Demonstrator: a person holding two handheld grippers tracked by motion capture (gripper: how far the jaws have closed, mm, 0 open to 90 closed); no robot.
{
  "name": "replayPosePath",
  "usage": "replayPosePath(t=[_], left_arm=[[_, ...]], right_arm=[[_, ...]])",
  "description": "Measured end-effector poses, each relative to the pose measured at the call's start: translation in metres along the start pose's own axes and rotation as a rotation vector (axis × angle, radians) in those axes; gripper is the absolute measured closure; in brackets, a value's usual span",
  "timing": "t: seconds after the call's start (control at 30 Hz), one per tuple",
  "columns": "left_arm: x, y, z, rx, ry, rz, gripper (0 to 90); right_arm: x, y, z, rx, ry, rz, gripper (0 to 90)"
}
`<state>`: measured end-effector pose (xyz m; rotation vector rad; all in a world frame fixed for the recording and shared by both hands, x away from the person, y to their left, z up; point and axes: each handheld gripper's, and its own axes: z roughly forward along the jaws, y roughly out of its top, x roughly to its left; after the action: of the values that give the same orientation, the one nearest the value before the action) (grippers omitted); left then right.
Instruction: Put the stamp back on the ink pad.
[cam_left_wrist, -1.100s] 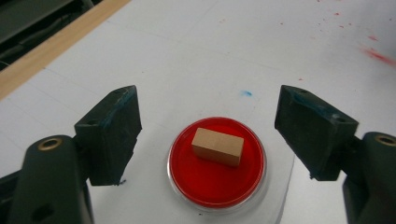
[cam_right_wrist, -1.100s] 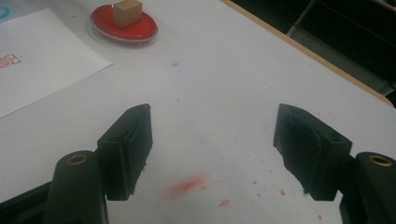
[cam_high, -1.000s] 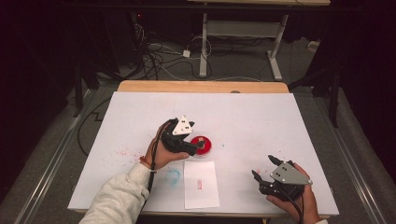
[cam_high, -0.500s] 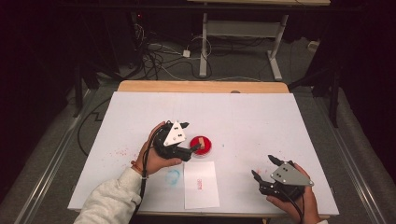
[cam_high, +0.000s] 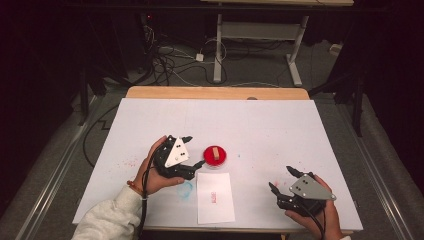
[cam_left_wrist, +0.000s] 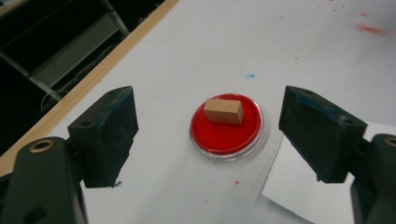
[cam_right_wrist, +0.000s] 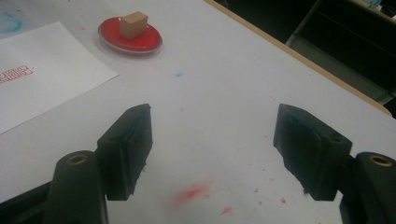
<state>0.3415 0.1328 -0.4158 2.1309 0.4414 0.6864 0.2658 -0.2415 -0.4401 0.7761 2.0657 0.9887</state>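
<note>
Just short of the red ink pad (cam_left_wrist: 227, 129), the left gripper (cam_left_wrist: 208, 133) hangs with its jaws spread wide, the round dish lying on the table ahead of the gap between them and touching neither. A small wooden stamp block (cam_left_wrist: 223, 111) sits on the red pad. At the near right edge of the white table (cam_high: 260, 120), well apart from the dish, the right gripper (cam_high: 284, 181) is likewise spread and holds nothing. A white paper sheet (cam_high: 215, 197) bearing a red stamp mark (cam_high: 212, 196) lies just in front of the pad.
</note>
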Motion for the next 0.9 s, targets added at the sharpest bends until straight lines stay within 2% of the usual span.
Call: replayPosePath(t=[0.27, 0.6, 0.9], left_arm=[[-0.008, -0.007, -0.013, -0.012, 0.021, 0.021, 19.1], [-0.009, -0.023, -0.028, -0.023, 0.052, 0.012, 19.1], [-0.007, -0.046, -0.043, 0.004, 0.072, -0.008, 19.1]], right_arm=[[0.002, 0.001, 0.000, 0.001, 0.003, -0.003, 29.0], [0.003, 0.000, 0.000, -0.005, 0.002, -0.009, 28.9], [0.003, 0.000, 0.000, -0.007, -0.001, -0.008, 28.9]])
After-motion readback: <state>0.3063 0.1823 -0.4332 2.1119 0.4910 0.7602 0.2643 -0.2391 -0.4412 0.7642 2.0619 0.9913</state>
